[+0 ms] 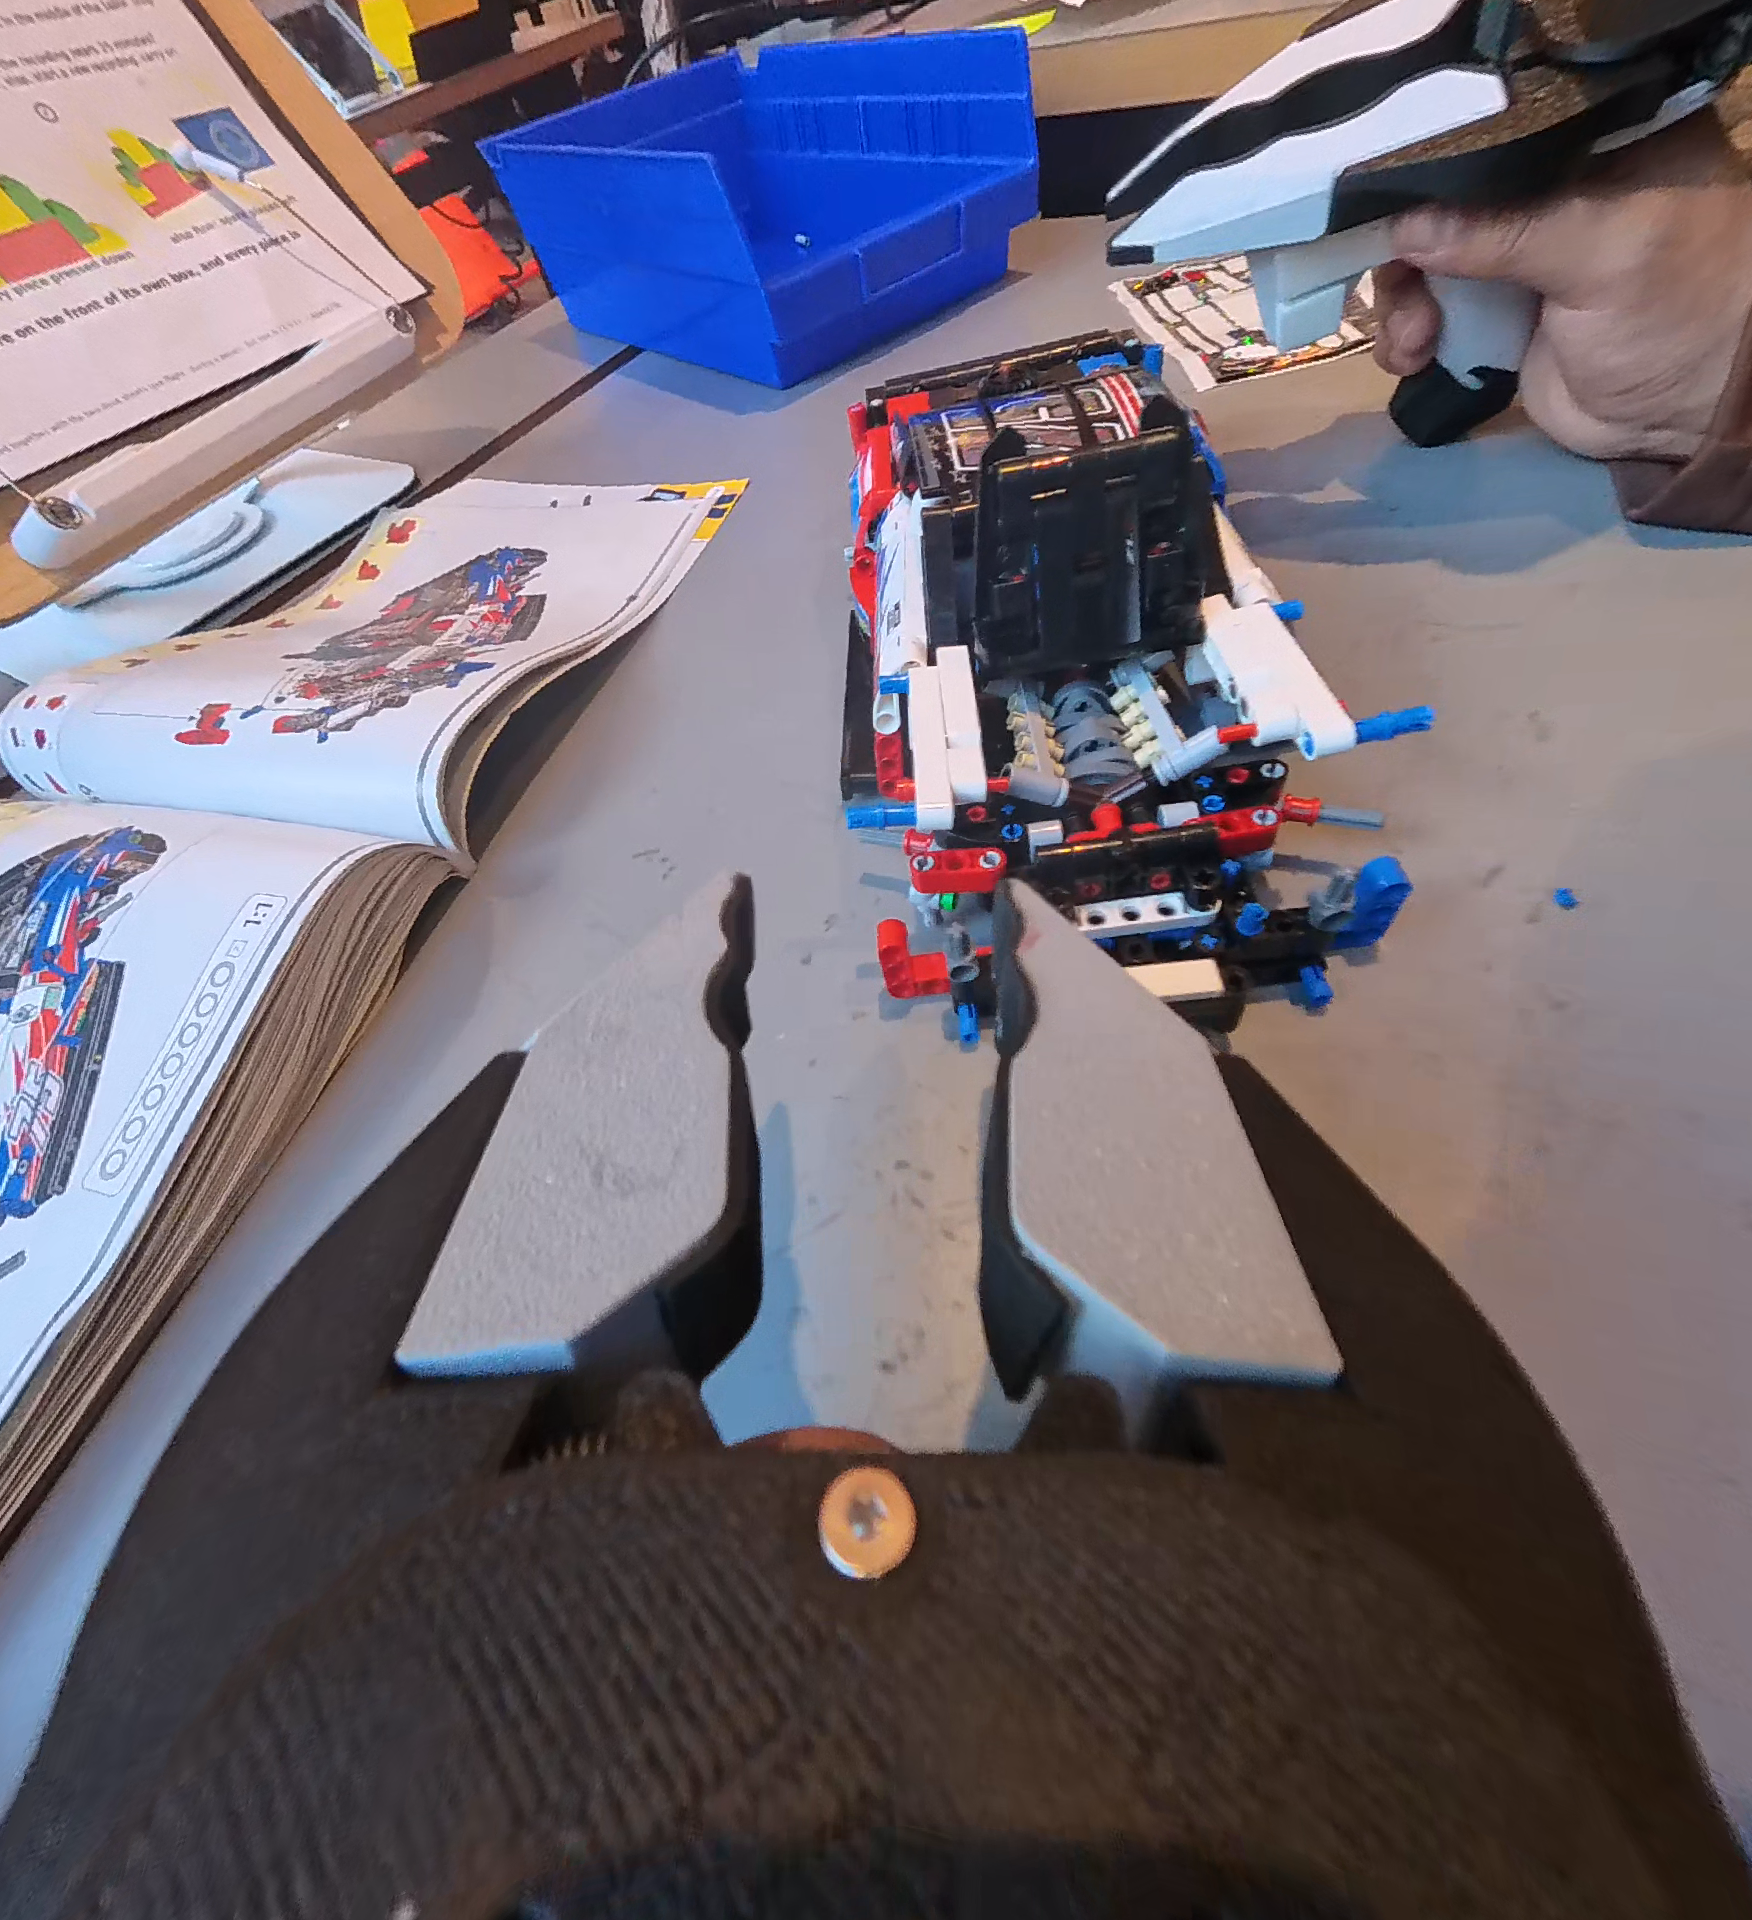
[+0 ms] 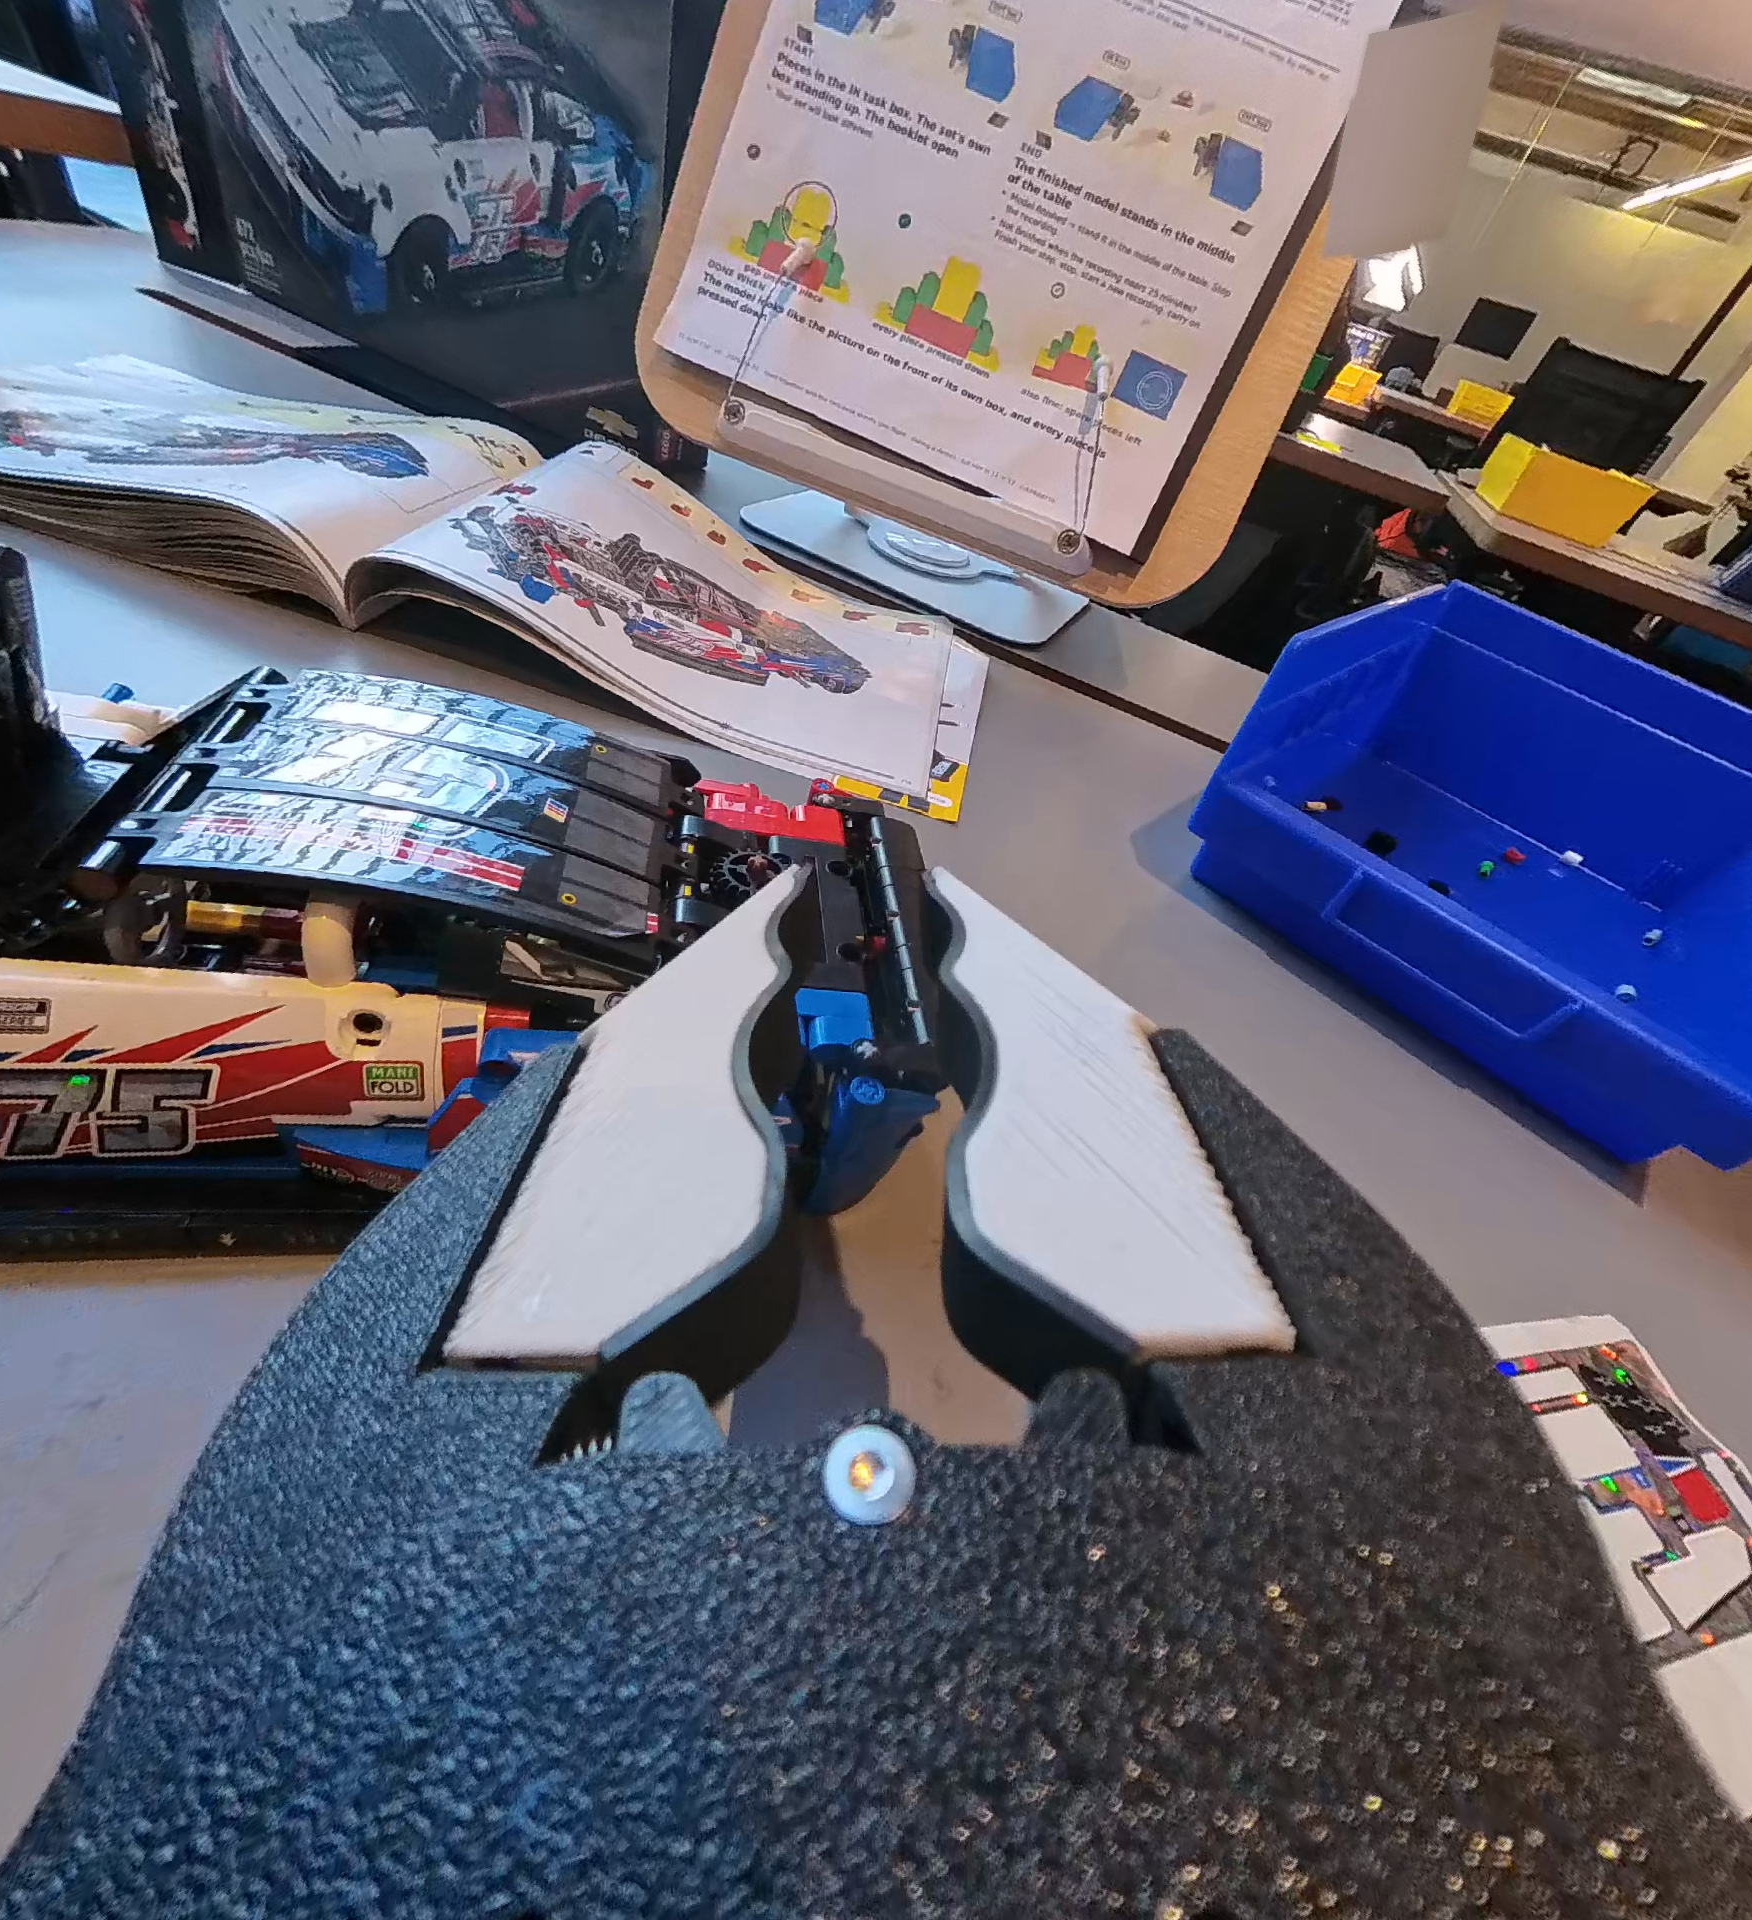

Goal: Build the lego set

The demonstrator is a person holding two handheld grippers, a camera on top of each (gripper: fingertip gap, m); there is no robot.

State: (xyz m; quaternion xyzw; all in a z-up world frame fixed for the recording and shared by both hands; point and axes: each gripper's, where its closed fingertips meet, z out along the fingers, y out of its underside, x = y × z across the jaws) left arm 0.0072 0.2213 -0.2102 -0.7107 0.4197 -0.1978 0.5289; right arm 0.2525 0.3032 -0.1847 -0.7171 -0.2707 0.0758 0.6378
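The partly built lego race car lies on the grey table, white, red, blue and black, with a raised black panel at its middle. My left gripper is open and empty, with grey fingers just short of the car's near end. Its right fingertip overlaps the red and black end pieces. My right gripper is open, with white fingers hovering over the car's other end, which shows between them. The left wrist view shows the right gripper, held in a hand, above and apart from the car.
An open instruction booklet lies left of the car. A blue bin with several small pieces stands beyond it. A sticker sheet lies under the right gripper. A paper stand and the set's box are at the back. A tiny blue piece lies loose. The gap from one gripper's tips to the other's is roughly 25 cm.
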